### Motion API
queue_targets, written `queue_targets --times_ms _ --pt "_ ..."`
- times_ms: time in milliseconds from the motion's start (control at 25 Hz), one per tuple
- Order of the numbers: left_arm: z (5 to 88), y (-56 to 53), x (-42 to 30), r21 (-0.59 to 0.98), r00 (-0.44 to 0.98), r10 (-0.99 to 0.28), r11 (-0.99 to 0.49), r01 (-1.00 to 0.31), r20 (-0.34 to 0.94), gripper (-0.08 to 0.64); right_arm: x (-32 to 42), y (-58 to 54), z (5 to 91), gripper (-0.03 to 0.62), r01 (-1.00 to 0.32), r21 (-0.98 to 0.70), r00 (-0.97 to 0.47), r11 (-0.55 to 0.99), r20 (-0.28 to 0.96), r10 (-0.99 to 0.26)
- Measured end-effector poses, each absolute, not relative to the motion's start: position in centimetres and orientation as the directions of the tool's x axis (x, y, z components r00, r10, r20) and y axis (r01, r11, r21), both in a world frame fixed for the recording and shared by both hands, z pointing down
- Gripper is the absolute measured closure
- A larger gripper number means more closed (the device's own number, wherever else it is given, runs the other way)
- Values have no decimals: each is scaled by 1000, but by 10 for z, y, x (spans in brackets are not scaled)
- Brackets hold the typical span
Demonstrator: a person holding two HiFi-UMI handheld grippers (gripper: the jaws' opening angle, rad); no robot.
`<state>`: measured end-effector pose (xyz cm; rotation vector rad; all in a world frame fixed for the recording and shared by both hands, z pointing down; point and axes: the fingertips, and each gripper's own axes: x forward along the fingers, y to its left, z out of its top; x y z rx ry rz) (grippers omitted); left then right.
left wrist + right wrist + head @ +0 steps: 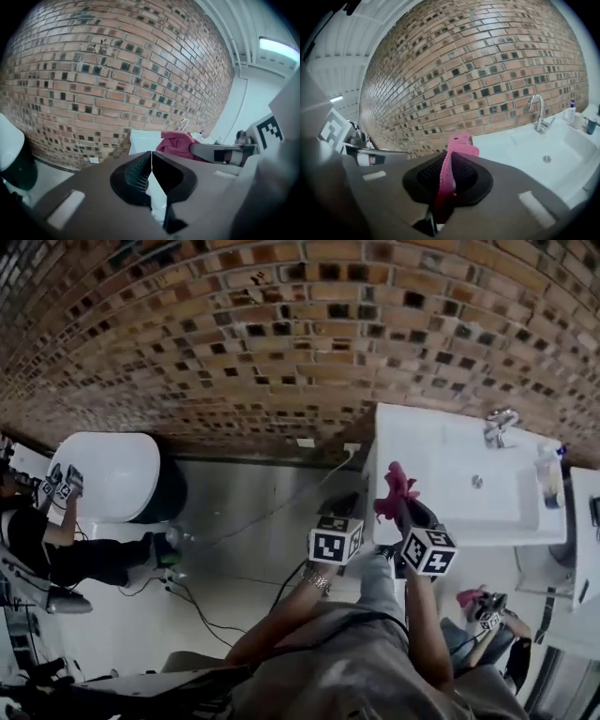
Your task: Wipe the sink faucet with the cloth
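- Brick wall (281, 334), mosaic browns, fills the frame from 9 to 2 o'clock in the head view. It is only backdrop, with the sink butted against it.
- White sink (441, 465) sits at 3 o'clock. The basin looks bare, so we judge there is free room to swing in.
- Right gripper (449, 180): jaws clamped on the pink cloth (457, 145), at the sink's near edge, roughly its 8 o'clock.
- Left gripper (151, 168): jaws pressed together with nothing between them. It sits just beside the right one at its 9 o'clock. We read it as parked clear, since one gripper is enough for wiping.
- The cloth is pinched low and its free end stands out past the jaw tips. That is likely deliberate, so fabric meets the metal before the jaws do.
- Chrome faucet (539, 112) stands at the basin's back rim, at 2 o'clock from the cloth and well apart from it. No contact yet, and we think the wipe hasn't started.
- A small bottle (572, 111) stands just beside the faucet at its 3 o'clock. We see a knock-over risk on a wide sweep.
- Writing: none legible. The gripper cubes carry only square black-and-white markers, and the bottle label is too small to read.
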<state>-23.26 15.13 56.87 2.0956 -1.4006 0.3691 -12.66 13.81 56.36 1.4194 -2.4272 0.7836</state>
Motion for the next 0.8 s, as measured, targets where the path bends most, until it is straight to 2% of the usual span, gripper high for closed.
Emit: queue_targets --times_ms 240,800 --pt "555 199 -192 306 508 -705 -406 -861 494 546 -123 227 558 565 -888 -301 -456 348 476 -752" --pt "556 238 -97 217 576 -616 -559 -800 537 548 -76 270 542 565 -892 -337 -431 301 434 -791"
